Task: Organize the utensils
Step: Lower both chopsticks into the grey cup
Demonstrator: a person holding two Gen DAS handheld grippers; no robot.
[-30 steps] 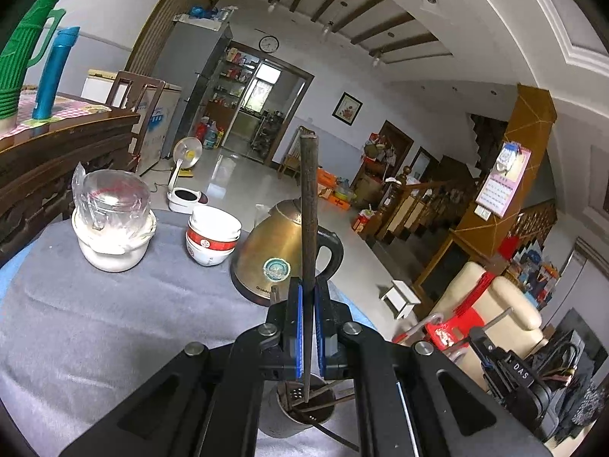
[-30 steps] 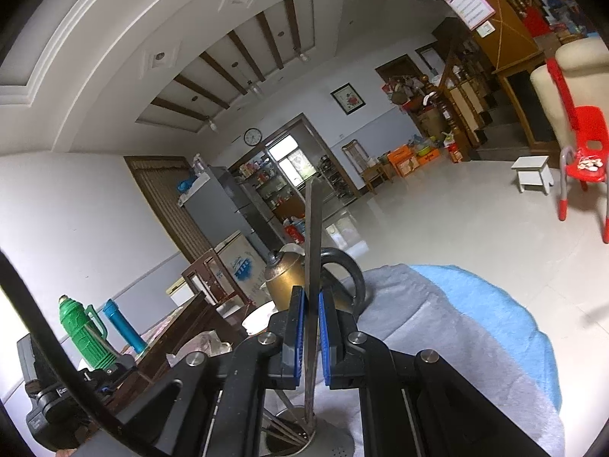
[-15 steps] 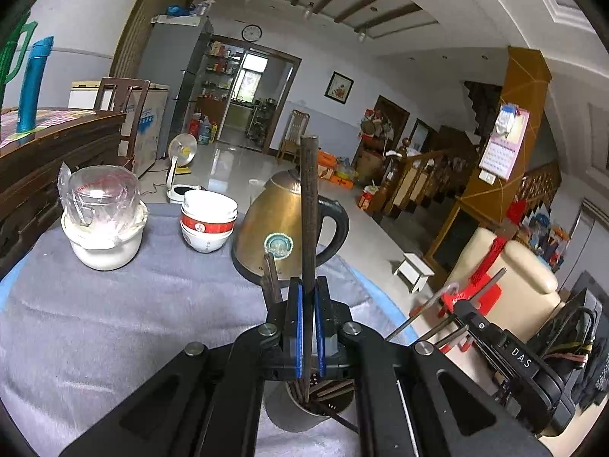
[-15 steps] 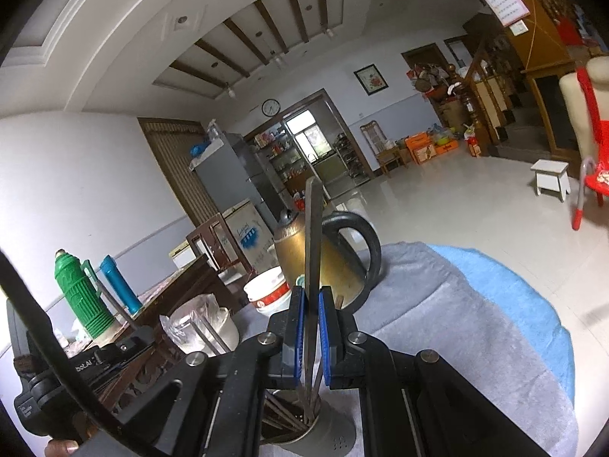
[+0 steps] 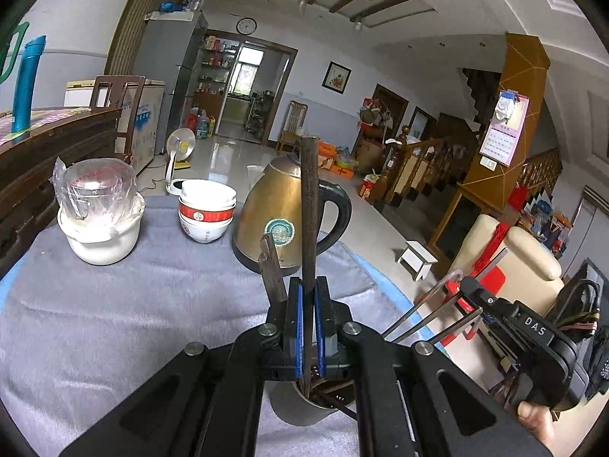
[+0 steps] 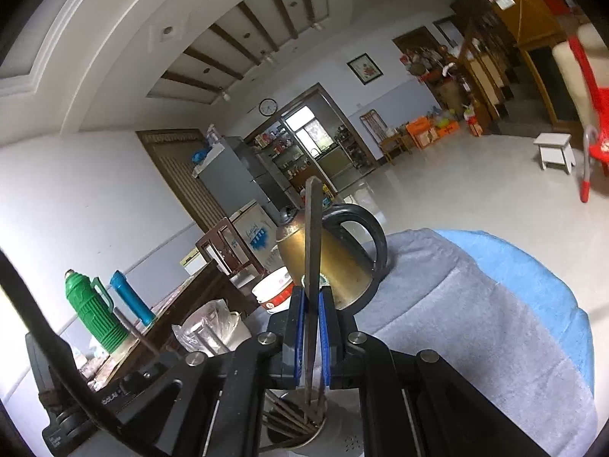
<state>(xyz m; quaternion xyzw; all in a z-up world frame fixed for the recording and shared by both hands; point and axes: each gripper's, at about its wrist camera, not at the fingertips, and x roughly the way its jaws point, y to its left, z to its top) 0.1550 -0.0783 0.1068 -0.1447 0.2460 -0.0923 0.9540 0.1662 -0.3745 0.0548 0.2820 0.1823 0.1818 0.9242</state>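
My left gripper (image 5: pixel 308 327) is shut on a dark chopstick (image 5: pixel 309 209) that stands upright, its lower end inside the metal utensil cup (image 5: pixel 300 403) just below the jaws. Another dark chopstick (image 5: pixel 272 266) leans out of the cup beside it. My right gripper (image 6: pixel 313 335) is shut on a second dark chopstick (image 6: pixel 313 243), also upright, its lower end in the same cup (image 6: pixel 297 432) among several dark chopsticks. The right gripper also shows in the left wrist view (image 5: pixel 529 327) at the right, with thin sticks slanting from it toward the cup.
On the grey cloth (image 5: pixel 114 323) stand a brass kettle (image 5: pixel 281 213), stacked red-and-white bowls (image 5: pixel 207 209) and a white pot with a plastic-wrapped top (image 5: pixel 99 209). A dark wooden table with a blue flask (image 5: pixel 24 83) and green thermos (image 6: pixel 95 312) stands to the left. The round table's blue edge (image 6: pixel 540 285) drops off at the right.
Both grippers have come down toward the cup and tilted more level, so the table shows more. The chopsticks' lower ends have gone deeper into the cup. Both grips stay shut.
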